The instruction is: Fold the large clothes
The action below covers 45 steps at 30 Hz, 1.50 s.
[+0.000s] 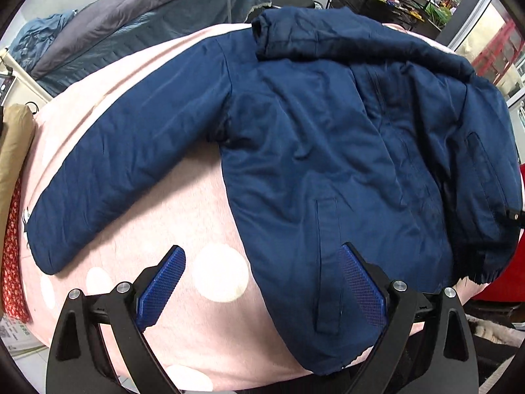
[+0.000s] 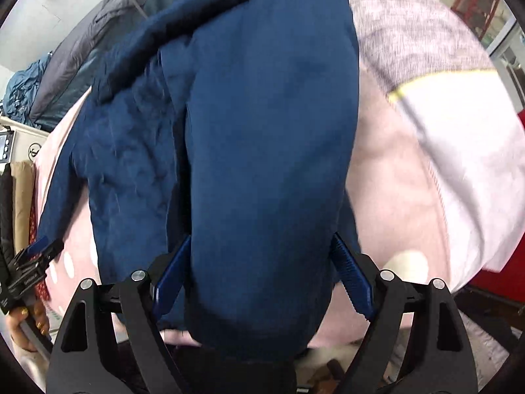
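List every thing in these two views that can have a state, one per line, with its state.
Jacket: spread on the pink blanket, front up, closed.
Left sleeve: stretched out flat.
Right sleeve: lifted between the right gripper's fingers.
Left gripper: open, over the hem, holding nothing.
Right gripper: jaws wide around the sleeve; grip unclear.

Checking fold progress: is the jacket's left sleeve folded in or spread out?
Spread out: the sleeve lies flat on the pink blanket, away from the jacket body.

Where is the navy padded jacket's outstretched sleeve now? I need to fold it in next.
In the left wrist view the outstretched sleeve lies flat on the pink dotted blanket, left of the jacket's body, its cuff beyond the open left gripper.
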Each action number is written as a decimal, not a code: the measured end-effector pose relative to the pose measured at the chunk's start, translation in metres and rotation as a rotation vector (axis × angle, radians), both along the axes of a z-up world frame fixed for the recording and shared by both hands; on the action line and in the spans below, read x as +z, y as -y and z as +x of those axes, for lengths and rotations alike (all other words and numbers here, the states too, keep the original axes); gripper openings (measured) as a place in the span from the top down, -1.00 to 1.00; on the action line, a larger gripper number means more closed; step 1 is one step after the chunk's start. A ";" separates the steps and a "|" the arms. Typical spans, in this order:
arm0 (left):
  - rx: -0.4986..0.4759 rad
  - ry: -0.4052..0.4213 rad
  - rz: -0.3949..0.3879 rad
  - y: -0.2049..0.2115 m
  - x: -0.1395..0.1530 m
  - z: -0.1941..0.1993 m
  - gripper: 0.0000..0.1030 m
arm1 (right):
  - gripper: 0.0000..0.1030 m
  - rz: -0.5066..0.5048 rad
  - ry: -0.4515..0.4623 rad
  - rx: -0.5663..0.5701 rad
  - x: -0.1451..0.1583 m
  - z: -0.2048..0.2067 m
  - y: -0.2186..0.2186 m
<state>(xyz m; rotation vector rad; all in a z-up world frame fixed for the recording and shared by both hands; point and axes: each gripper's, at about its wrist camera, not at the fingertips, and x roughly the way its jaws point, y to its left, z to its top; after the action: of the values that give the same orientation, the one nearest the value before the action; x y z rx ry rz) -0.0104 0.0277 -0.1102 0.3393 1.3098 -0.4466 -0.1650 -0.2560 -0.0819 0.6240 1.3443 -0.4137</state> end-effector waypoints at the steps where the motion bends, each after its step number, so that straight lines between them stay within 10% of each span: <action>1: -0.005 0.001 0.002 0.000 0.000 -0.002 -0.79 | -0.60 0.000 -0.001 -0.011 -0.003 -0.004 -0.001; 6: -0.045 0.018 0.029 0.006 -0.002 -0.011 -0.79 | -0.44 -0.009 0.020 -0.013 -0.003 -0.008 -0.005; 8: -0.057 0.021 0.035 0.007 -0.003 -0.013 -0.79 | 0.29 -0.033 0.019 0.040 0.000 -0.004 -0.012; 10: -0.064 0.016 0.035 0.008 -0.005 -0.016 -0.79 | 0.54 -0.059 0.023 0.092 0.005 -0.001 -0.018; 17: -0.084 -0.049 0.020 0.003 -0.025 -0.029 -0.79 | 0.59 -0.108 0.007 0.143 0.010 0.001 -0.022; 29: 0.005 -0.444 -0.245 -0.040 -0.090 -0.062 -0.73 | 0.58 -0.112 -0.022 0.177 0.004 0.003 -0.022; 37: -0.093 -0.415 -0.223 -0.010 -0.085 -0.080 0.52 | 0.58 -0.132 -0.051 0.196 0.005 0.008 -0.025; 45: -0.164 -0.354 -0.272 -0.021 -0.022 -0.073 0.67 | 0.65 -0.209 -0.070 0.225 0.035 0.003 -0.012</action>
<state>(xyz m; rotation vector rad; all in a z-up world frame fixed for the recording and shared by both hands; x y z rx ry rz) -0.0835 0.0488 -0.1326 0.1423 1.5462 -0.8430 -0.1623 -0.2440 -0.0472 0.2840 1.3995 -0.3889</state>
